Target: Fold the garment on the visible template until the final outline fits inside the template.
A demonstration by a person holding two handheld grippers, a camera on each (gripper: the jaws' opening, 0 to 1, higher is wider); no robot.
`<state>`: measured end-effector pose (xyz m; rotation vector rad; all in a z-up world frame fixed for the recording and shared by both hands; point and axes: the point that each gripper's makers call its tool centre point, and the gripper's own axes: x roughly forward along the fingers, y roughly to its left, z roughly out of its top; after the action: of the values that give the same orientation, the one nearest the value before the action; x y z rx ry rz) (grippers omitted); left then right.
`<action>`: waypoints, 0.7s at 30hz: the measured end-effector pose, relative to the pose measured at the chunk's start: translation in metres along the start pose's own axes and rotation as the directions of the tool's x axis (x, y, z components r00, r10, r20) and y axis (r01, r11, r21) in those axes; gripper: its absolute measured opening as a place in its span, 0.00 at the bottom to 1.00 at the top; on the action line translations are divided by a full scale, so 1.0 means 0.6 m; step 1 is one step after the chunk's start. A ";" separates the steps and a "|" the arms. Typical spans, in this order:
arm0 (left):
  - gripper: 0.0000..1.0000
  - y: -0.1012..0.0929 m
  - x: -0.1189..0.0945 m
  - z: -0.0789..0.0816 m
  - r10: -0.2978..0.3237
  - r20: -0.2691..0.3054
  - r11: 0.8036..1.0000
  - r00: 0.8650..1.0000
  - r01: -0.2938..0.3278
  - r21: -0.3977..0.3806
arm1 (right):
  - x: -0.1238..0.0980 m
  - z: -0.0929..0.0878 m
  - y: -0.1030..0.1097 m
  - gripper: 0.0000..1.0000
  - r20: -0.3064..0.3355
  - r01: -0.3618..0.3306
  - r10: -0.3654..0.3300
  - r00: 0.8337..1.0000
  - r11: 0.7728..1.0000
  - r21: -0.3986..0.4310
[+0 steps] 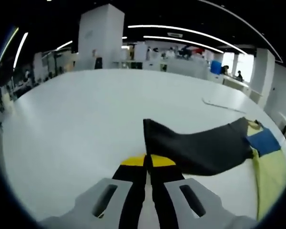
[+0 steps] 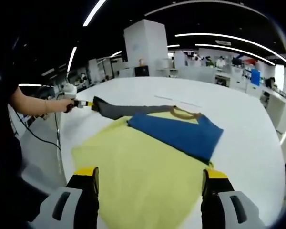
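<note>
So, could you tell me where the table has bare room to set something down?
The white table is bare right of the blue panel and beyond the dark sleeve pinched by the left gripper. In the left gripper view it is open left of the sleeve. The yellow garment crowds the space before the right gripper.

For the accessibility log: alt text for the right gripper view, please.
A yellow garment with blue and dark grey parts lies on a white table. Across it, the left hand-held gripper pinches the grey sleeve's end; the right hand-held gripper is open.
</note>
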<state>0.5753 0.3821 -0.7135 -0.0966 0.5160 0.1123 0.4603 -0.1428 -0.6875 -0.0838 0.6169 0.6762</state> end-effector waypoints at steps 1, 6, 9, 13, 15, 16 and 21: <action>0.00 0.002 -0.002 0.004 -0.004 0.010 1.000 1.000 0.004 -0.016 | 0.000 0.000 0.000 0.89 0.002 0.001 -0.001 1.000 1.000 0.000; 0.00 0.013 -0.007 0.016 0.000 0.036 0.999 0.999 0.002 -0.049 | -0.003 0.000 0.002 0.90 0.010 0.004 -0.004 1.000 1.000 0.003; 0.00 0.015 -0.006 0.009 -0.001 0.018 0.999 1.000 0.002 -0.037 | -0.005 -0.001 0.003 0.91 0.011 0.007 -0.007 1.000 1.000 0.003; 0.00 0.020 -0.001 0.003 0.011 -0.003 1.000 1.000 -0.011 -0.014 | -0.007 -0.004 0.003 0.91 0.010 0.010 -0.010 1.000 1.000 0.008; 0.00 0.022 0.001 0.004 0.016 -0.003 0.999 1.000 -0.016 -0.045 | -0.009 -0.006 0.003 0.91 0.009 0.011 -0.011 1.000 1.000 0.011; 0.00 0.021 0.002 0.005 0.012 0.000 0.998 1.000 -0.012 -0.056 | -0.010 -0.006 0.003 0.91 0.009 0.011 -0.012 1.000 1.000 0.011; 0.00 0.017 0.002 0.011 0.012 0.001 0.999 1.000 -0.012 -0.043 | -0.017 -0.005 0.001 0.93 0.014 0.016 -0.016 1.000 1.000 0.012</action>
<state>0.5785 0.3930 -0.7091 -0.1353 0.5134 0.1346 0.4523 -0.1486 -0.6842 -0.0725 0.6063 0.6569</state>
